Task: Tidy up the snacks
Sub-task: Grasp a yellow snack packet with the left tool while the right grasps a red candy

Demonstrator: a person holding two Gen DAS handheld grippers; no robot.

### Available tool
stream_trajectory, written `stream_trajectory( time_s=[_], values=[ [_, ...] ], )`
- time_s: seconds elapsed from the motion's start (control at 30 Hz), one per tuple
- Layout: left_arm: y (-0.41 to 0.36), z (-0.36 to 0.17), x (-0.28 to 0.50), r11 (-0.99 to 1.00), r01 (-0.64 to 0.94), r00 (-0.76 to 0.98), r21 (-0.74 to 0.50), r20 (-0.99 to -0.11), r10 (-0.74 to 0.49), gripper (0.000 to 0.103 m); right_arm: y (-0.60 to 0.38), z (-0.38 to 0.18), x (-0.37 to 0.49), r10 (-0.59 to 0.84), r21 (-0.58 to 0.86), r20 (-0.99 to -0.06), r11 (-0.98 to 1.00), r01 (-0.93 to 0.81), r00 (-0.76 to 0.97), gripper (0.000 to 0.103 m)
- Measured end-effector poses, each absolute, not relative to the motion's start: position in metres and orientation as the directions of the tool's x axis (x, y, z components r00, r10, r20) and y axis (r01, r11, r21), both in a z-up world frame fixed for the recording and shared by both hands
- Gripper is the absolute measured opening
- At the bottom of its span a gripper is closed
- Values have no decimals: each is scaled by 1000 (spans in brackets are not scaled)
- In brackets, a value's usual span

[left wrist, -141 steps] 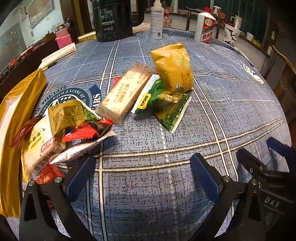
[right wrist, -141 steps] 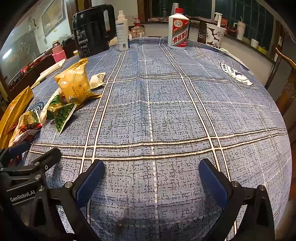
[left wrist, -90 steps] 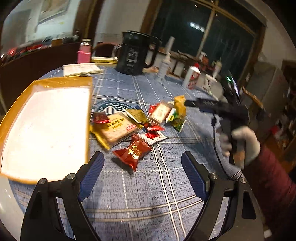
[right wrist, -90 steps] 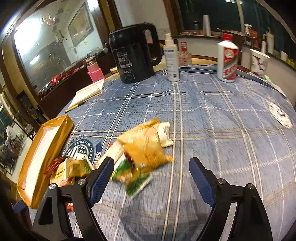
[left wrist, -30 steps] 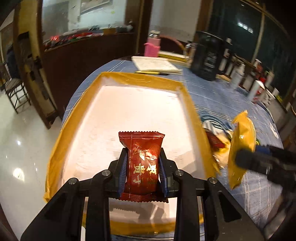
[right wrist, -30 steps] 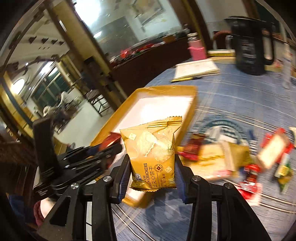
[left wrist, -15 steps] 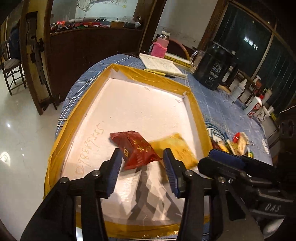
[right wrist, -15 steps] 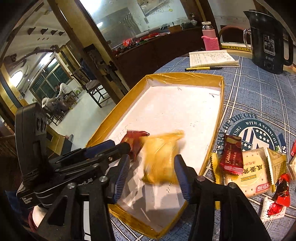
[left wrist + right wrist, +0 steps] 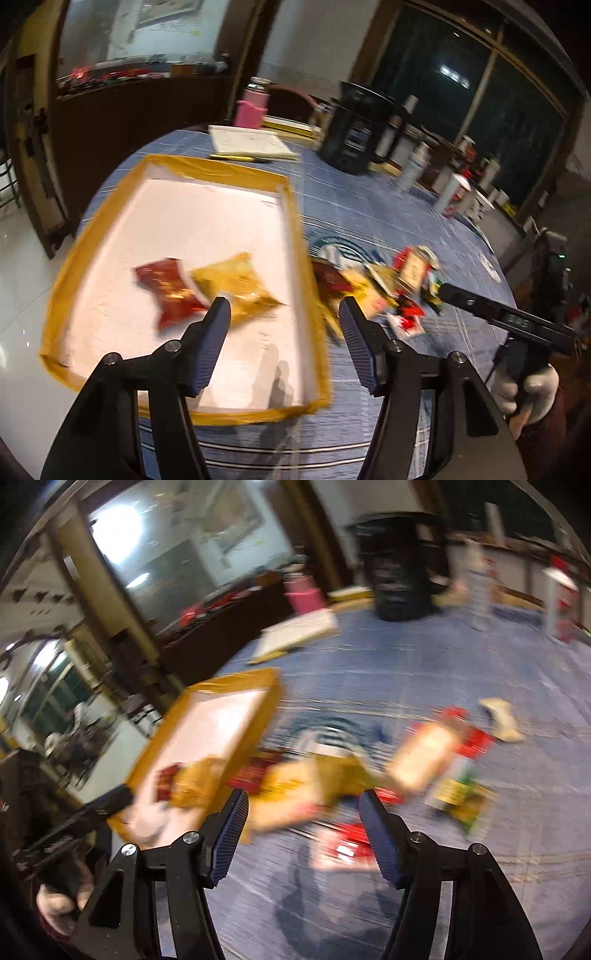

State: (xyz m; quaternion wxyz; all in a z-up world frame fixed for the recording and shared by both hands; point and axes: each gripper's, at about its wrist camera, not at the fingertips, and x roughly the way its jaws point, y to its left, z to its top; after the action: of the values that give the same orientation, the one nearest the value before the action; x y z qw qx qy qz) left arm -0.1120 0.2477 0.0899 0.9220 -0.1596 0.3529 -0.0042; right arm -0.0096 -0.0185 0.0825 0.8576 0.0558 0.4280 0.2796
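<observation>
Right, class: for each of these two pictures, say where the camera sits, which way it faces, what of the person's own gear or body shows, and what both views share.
Left wrist: on the left gripper, jaws opening with nothing between, looking down at the tray holding a red packet and a yellow packet; the gloved right hand shows at right.
Right wrist: on the right gripper, jaws opening and empty, facing the snack pile on the tablecloth; the left hand shows at lower left.
Shared: tray, both packets, pile, black kettle.
</observation>
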Motion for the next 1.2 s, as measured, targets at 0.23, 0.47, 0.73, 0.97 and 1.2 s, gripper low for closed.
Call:
stream_trajectory(
  time_s=[0.23,0.47,0.73,0.97,1.2],
  values=[
    [197,85,-102,965,-14,712,-261,-680,-174,60,-43,56,-7,502,337,-727,855,-394,469,65],
    [175,87,-96,971,9,698,-238,-694,-177,60,-27,42,22,495,361,-733,864,-351,467,65],
    [163,94,-59,989,48,686,-142,-714,-136,60,1,29,33,400,236,-780,900,-366,481,25],
    [132,83,-10,988,145,635,-60,-760,-139,60,-15,28,26,410,241,-775,895,-375,480,24],
    [101,63,26,971,212,614,114,-788,-42,60,-44,25,26,480,338,-745,871,-358,463,24]
  ],
)
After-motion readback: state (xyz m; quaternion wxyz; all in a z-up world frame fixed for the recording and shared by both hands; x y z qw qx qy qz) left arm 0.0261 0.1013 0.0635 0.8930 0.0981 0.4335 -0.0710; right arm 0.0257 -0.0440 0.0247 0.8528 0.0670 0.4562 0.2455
